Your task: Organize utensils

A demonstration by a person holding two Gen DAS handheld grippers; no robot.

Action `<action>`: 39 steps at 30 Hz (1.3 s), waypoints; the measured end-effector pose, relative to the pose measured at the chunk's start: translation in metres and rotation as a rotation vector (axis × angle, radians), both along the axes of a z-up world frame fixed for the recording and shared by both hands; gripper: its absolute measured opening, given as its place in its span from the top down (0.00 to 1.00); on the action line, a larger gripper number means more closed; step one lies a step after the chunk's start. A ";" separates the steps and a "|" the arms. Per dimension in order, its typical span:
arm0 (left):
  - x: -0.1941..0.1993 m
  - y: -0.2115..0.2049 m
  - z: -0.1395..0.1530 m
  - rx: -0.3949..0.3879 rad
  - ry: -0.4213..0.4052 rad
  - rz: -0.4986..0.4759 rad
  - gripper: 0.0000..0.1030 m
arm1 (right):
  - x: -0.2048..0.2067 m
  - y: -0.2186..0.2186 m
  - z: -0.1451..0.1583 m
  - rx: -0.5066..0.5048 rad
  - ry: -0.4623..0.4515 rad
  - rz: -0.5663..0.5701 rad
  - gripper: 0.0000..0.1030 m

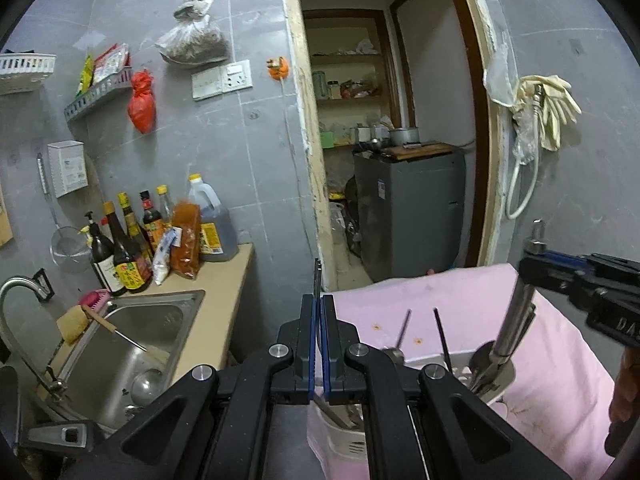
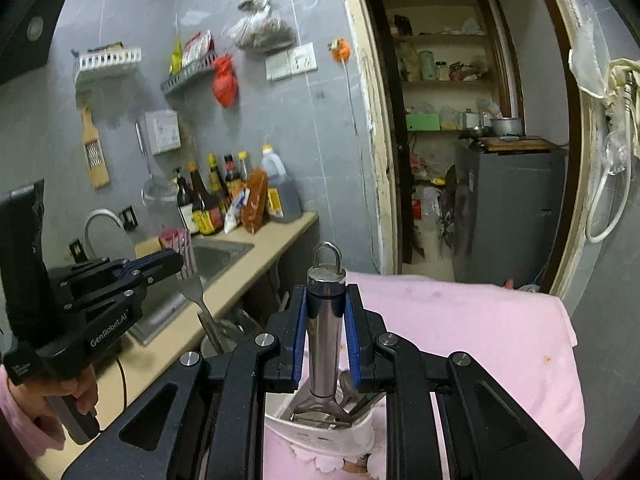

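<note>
Both my grippers are clenched: left gripper (image 2: 176, 265) on a fork (image 2: 191, 280), right gripper (image 2: 325, 334) on a steel-handled utensil (image 2: 325, 344). Sauce bottles (image 2: 208, 196) crowd the counter (image 2: 256, 256) at ten o'clock; a white holder (image 2: 320, 436) sits at six.

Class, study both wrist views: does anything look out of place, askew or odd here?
Yes. A fork is held in the left claw with tines up, tilted, its handle end in a steel cup. The sponge perches on the sink rim. Nothing looks spilled or broken.
</note>
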State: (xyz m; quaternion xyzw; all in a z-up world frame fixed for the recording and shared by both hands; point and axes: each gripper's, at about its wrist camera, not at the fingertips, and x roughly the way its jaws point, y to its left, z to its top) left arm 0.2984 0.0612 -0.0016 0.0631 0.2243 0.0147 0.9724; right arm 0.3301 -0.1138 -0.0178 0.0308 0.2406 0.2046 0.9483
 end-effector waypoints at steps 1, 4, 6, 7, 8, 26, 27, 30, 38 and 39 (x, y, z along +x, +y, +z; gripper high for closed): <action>0.001 -0.003 -0.005 0.001 0.011 -0.008 0.97 | 0.000 0.000 -0.003 0.002 0.009 -0.001 0.84; 0.002 -0.006 -0.018 -0.016 0.044 -0.030 0.97 | 0.000 -0.001 -0.011 0.002 0.034 -0.011 0.84; 0.003 -0.007 -0.026 -0.031 0.070 -0.040 0.96 | 0.001 -0.004 -0.015 0.010 0.055 -0.018 0.84; 0.003 -0.006 -0.031 -0.047 0.093 -0.051 0.96 | 0.001 -0.006 -0.016 0.015 0.065 -0.022 0.84; 0.003 -0.005 -0.034 -0.065 0.107 -0.059 0.96 | 0.001 -0.008 -0.018 0.024 0.073 -0.024 0.84; -0.016 0.021 -0.033 -0.373 0.121 -0.103 0.64 | -0.039 -0.049 -0.004 0.136 0.030 -0.160 0.51; -0.018 0.020 -0.031 -0.375 0.117 -0.103 0.61 | -0.043 -0.053 -0.003 0.137 0.026 -0.170 0.49; -0.028 0.015 -0.027 -0.378 0.106 -0.105 0.53 | -0.059 -0.067 -0.001 0.139 0.011 -0.200 0.38; -0.070 -0.008 -0.016 -0.347 0.048 -0.084 0.08 | -0.104 -0.110 0.010 0.137 -0.032 -0.282 0.04; -0.076 -0.010 -0.016 -0.346 0.040 -0.076 0.05 | -0.111 -0.115 0.011 0.132 -0.039 -0.289 0.03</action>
